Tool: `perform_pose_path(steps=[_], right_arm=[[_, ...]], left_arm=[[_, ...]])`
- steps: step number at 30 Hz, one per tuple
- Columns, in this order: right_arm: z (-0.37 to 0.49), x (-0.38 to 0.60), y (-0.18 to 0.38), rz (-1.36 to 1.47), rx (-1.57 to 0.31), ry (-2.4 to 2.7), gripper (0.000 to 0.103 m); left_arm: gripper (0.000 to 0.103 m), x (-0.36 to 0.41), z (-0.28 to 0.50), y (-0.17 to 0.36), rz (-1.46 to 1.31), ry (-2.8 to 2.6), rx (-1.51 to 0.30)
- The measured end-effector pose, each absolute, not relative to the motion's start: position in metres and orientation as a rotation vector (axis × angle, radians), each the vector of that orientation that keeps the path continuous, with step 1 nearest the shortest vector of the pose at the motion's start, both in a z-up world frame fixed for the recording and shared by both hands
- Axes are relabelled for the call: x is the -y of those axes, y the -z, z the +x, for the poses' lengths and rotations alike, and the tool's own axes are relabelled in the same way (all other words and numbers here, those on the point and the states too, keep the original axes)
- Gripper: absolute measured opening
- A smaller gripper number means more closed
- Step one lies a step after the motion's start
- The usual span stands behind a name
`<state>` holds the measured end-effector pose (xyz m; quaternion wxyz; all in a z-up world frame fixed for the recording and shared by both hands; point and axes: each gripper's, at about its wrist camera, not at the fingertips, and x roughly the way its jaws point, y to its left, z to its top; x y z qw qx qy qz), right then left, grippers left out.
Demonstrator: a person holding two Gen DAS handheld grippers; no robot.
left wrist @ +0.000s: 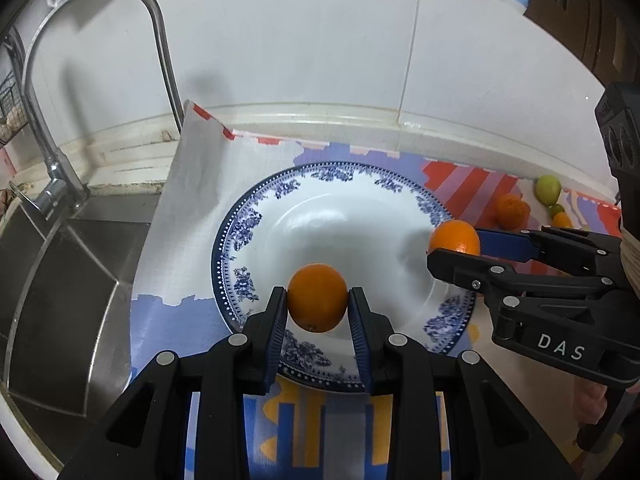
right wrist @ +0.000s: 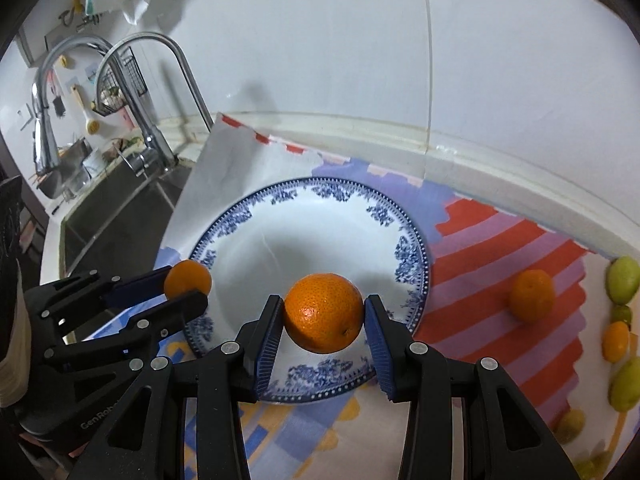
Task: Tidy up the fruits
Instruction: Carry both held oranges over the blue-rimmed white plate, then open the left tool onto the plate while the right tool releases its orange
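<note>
1. Two mandarins, one in each hand-held gripper, hang over a blue-and-white plate (left wrist: 404, 194) on a kitchen table (right wrist: 520, 168).
2. The left hand-held gripper (left wrist: 317, 304) is clamped on the smaller mandarin (left wrist: 317, 303), its blue pads pressing the fruit's two sides, above the near part of the plate's white well in the left wrist view.
3. The right hand-held gripper (right wrist: 324, 316) grips the larger mandarin (right wrist: 324, 313) the same way, jaws slightly wider for the bigger fruit, also over the plate's near half.
4. Both tools point steeply down and forward at the plate; seen from the left wrist, the right one reaches in from the right rim, and from the right wrist the left one sits at the plate's left rim.
5. The deciding relation: the empty plate lies directly under and ahead of both fruits, with neither fruit touching it yet. Neither hand looks clearly nearer to the well.
6. The plate rests on a patterned cloth (right wrist: 500, 248) of red, lilac and blue.
7. Farther right on the cloth lie a loose mandarin (right wrist: 532, 295) and several green and orange fruits (right wrist: 622, 280), well apart from the plate and still unsorted.
8. A steel sink (left wrist: 60, 280) and a curved tap (left wrist: 152, 8) stand to the left.
</note>
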<state>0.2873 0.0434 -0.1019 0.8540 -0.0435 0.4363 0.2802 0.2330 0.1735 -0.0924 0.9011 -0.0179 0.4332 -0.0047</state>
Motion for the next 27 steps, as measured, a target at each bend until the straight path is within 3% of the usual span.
perform_pose_path(steps=[20, 27], right_arm=[[0.305, -0.052, 0.127, -0.101, -0.964, -0.594, 0.043], [0.296, -0.043, 0.112, -0.070, -0.928, -0.576, 0.048]], left_arm=[[0.032, -0.177, 0.254, 0.117, -0.044, 0.012, -0.956], [0.044, -0.177, 0.236, 0.096, -0.038, -0.014, -0.877]])
